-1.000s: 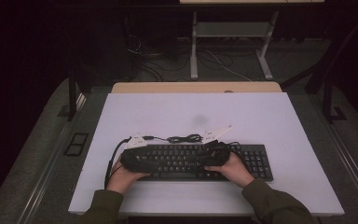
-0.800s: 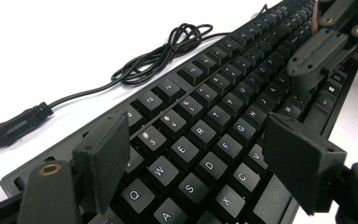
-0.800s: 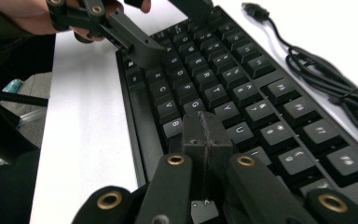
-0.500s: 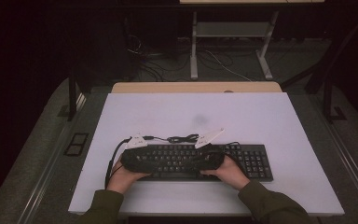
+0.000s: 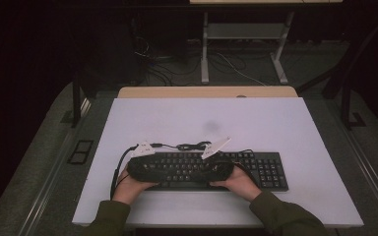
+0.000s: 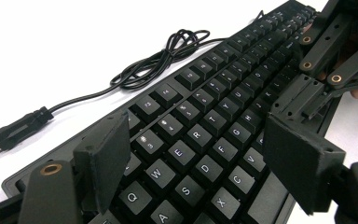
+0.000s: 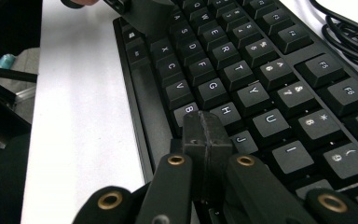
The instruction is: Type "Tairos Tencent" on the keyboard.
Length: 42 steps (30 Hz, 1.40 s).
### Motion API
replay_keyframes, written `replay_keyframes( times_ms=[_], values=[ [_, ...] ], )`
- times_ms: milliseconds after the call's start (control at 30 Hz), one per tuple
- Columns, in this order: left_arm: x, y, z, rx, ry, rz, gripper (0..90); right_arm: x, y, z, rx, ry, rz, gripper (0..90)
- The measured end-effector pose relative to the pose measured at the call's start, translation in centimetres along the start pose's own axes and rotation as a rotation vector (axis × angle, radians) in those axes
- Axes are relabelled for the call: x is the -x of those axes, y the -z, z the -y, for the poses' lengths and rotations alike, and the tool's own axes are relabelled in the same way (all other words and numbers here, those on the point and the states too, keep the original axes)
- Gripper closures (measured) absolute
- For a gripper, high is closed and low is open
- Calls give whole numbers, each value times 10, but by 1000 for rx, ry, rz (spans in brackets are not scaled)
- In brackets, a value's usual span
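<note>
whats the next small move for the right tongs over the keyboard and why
Probably a short press down with the right tongs: their jaws are shut into one blunt tip above the keyboard, near the N and J keys. The left tongs hang open over the left keys, holding nothing.

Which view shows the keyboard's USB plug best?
Left gripper view: the USB plug lies sharp and close on the white table beside the keyboard. The high view shows it small beside the left tongs. The right gripper view catches just a loop of its cable.
</note>
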<state>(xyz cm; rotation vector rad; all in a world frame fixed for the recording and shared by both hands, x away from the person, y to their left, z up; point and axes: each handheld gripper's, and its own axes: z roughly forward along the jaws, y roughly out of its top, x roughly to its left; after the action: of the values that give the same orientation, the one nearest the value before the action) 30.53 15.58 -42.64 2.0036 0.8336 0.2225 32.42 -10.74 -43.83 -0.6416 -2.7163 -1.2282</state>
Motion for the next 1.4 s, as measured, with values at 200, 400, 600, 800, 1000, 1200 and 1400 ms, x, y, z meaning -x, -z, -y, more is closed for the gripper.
replay_keyframes(
  times_ms=[200,400,600,800,1000,1200,1400],
  values=[
    [0,2,-1,9,-1,-1,232,2,6,-1,36,-11,-15,894],
    [0,4,-1,17,-3,-1,252,6,13,-1,84,-28,-32,892],
    [2,4,-2,17,-10,12,321,8,19,-2,125,-35,-24,719],
    [5,5,-2,8,-16,27,435,14,26,0,172,-56,-10,517],
    [6,6,-3,-3,-25,56,611,18,30,2,209,-71,11,378],
    [9,6,-2,-19,-32,101,754,21,32,4,226,-78,42,323],
    [12,4,-2,-44,-48,135,879,23,31,5,235,-85,71,282]
  ],
)
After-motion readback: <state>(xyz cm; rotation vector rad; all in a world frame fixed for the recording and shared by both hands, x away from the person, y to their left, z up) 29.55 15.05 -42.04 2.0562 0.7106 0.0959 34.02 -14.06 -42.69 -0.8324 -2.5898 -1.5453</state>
